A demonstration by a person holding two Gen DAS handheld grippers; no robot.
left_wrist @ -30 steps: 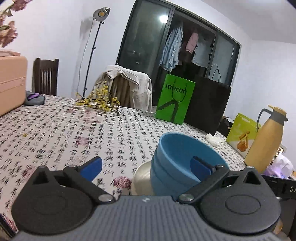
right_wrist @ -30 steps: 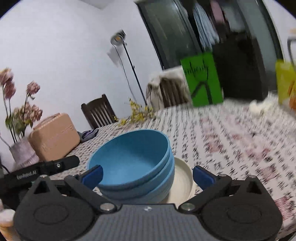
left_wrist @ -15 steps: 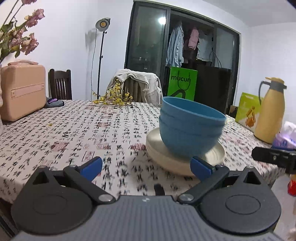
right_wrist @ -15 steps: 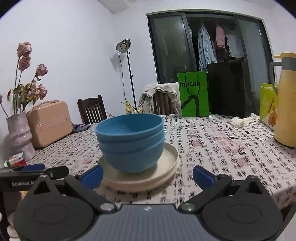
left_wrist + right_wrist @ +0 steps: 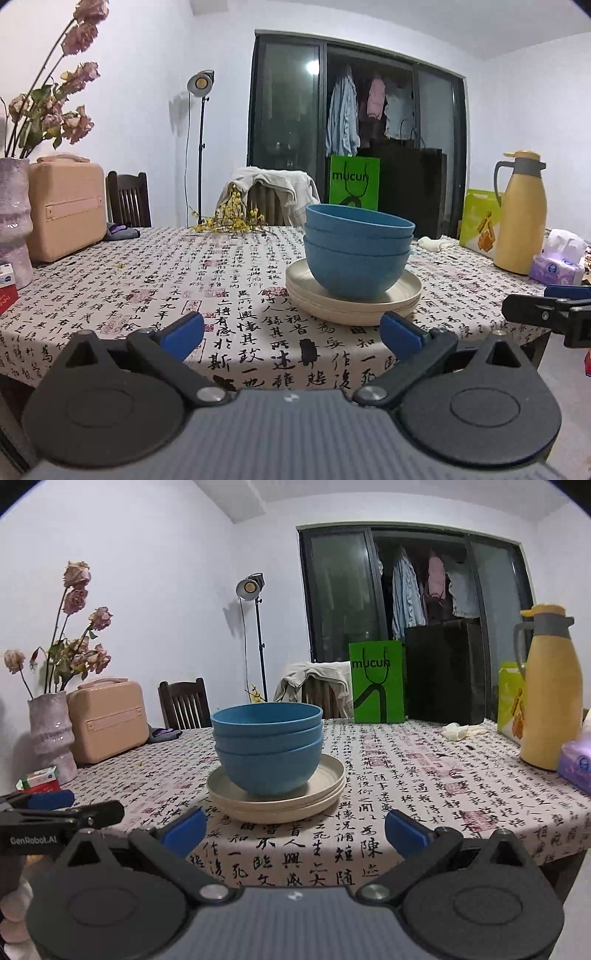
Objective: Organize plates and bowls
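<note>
Tablecloth (image 5: 147,288) edge near; bowls (image 5: 356,254) on plates (image 5: 354,302) mid-table.

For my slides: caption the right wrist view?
Open right gripper faces stacked blue bowls resting on cream plates on a calligraphy-print tablecloth.

Bowls (image 5: 356,254) nested, on stacked plates (image 5: 352,295), on table (image 5: 147,288) near front edge. Thermos (image 5: 521,214) far right, tissue pack (image 5: 557,264) before it. Case (image 5: 64,206) and vase (image 5: 13,221) far left. Bags (image 5: 354,181) behind bowls. Draped chair (image 5: 269,195) behind table.
</note>
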